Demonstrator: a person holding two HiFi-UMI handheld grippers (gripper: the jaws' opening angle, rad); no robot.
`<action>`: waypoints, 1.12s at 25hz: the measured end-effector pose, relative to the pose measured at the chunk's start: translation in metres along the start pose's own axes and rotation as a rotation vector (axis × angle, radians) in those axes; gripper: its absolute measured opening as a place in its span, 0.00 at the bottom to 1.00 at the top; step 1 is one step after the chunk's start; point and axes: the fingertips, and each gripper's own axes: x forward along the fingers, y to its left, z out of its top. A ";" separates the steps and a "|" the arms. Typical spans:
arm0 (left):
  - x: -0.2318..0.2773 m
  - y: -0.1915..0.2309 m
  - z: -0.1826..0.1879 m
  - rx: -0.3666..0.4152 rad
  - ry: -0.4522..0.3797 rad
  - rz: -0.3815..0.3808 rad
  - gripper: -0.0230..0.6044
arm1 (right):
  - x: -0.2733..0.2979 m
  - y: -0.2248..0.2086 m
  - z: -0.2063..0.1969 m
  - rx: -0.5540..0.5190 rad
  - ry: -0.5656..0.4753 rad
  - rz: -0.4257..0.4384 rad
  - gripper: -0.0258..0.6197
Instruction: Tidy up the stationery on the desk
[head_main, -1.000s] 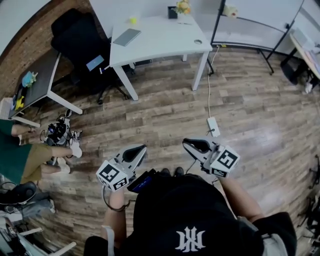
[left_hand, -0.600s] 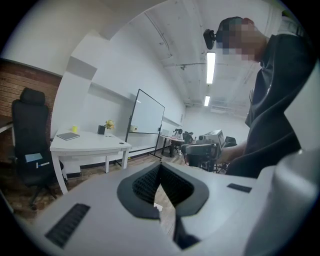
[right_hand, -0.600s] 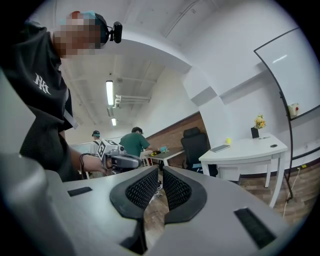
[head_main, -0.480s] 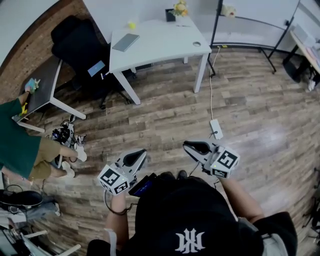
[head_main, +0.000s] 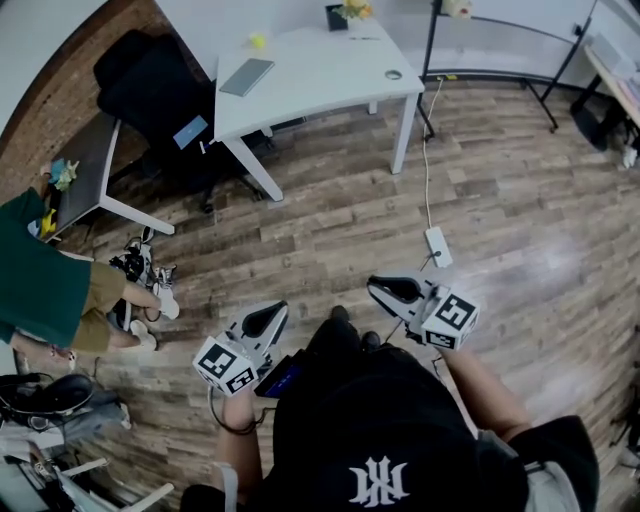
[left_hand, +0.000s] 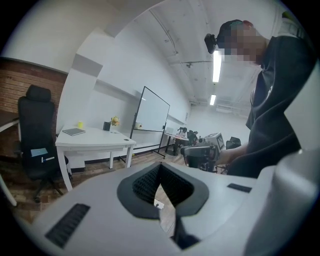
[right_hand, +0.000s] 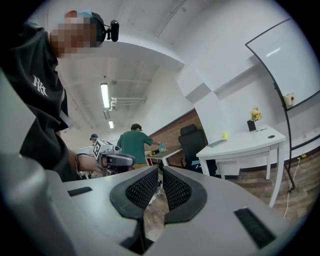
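Well back from the bench (head_main: 320, 70), I hold left gripper (head_main: 268, 312) and right gripper (head_main: 378, 287) fingers clenched, empty; bench lies ahead.

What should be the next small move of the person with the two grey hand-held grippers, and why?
Probably a step forward to the white rectangular desk. It stands far off across the brown wooden floor, while the left gripper and right gripper hang near the person's waist, jaws together on nothing. The flat grey pad on the desk is out of reach.
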 end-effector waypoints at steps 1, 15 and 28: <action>0.001 0.003 0.000 -0.007 -0.004 0.004 0.04 | 0.001 -0.003 0.000 0.003 0.001 -0.001 0.12; 0.060 0.129 0.030 -0.084 -0.076 0.012 0.04 | 0.056 -0.138 0.017 0.029 0.080 -0.183 0.12; 0.127 0.299 0.086 -0.120 -0.099 -0.042 0.04 | 0.167 -0.241 0.080 0.023 0.089 -0.213 0.12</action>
